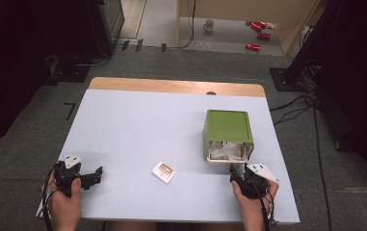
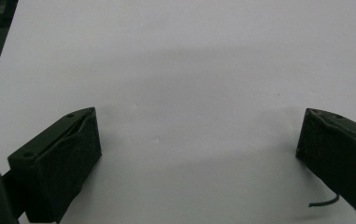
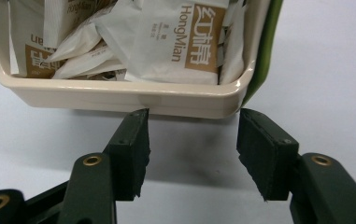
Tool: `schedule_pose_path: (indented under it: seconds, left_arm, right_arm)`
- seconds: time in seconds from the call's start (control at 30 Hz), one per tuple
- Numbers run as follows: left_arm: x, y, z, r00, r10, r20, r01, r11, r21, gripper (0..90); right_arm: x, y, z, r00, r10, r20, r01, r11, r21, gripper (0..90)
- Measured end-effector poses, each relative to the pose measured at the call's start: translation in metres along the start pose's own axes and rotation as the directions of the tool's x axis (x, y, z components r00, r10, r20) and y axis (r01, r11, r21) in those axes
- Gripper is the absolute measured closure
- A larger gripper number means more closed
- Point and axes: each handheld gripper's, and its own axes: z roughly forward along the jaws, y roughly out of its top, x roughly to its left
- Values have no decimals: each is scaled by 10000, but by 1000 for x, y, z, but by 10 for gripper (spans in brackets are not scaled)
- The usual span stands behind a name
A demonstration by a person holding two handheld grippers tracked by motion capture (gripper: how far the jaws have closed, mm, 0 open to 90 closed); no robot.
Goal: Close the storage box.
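Fig. legend, as I see my rig. Left gripper: black body, grey three-cornered plate on top w/ dark dots, black cable trailing behind. Its jaws: black blocks w/ textured pads, small screw holes along top edge; thin loose wire by one jaw. Right gripper: same black build, brass-ringed screws behind each jaw, pads rough-edged. Forearms bare, no sleeves.

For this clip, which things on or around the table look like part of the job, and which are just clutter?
Likely part of the job:
- green box lying on its side, packets spilling at its open end
- loose packet on the table
- right gripper, jaws open by the box's rim
- left gripper, open over bare table

Just lying about:
- mug
- red cans
- floor cables
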Motion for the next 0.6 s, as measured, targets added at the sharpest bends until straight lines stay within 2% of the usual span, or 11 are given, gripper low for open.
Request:
schedule_pose_path:
  seconds: [0.2, 0.47, 0.57, 0.6]
  left_arm:
    - [0, 0, 0, 10000, 2, 0, -2, 10000, -2, 0]
    - [0, 0, 0, 10000, 5, -6, -6, 10000, -1, 0]
    - [0, 0, 0, 10000, 13, -3, -13, 10000, 0, 0]
    - [0, 0, 0, 10000, 13, -5, -13, 10000, 2, 0]
  right_arm:
    - [-10, 3, -6, 9991, -378, -196, 379, 9993, 70, 357]
    - [-29, 4, -13, 9974, -589, -403, 592, 9982, 55, 261]
    - [-40, 3, -17, 9957, -764, -519, 772, 9969, 129, 198]
    - [-43, 3, -17, 9956, -840, -427, 847, 9963, 156, 158]
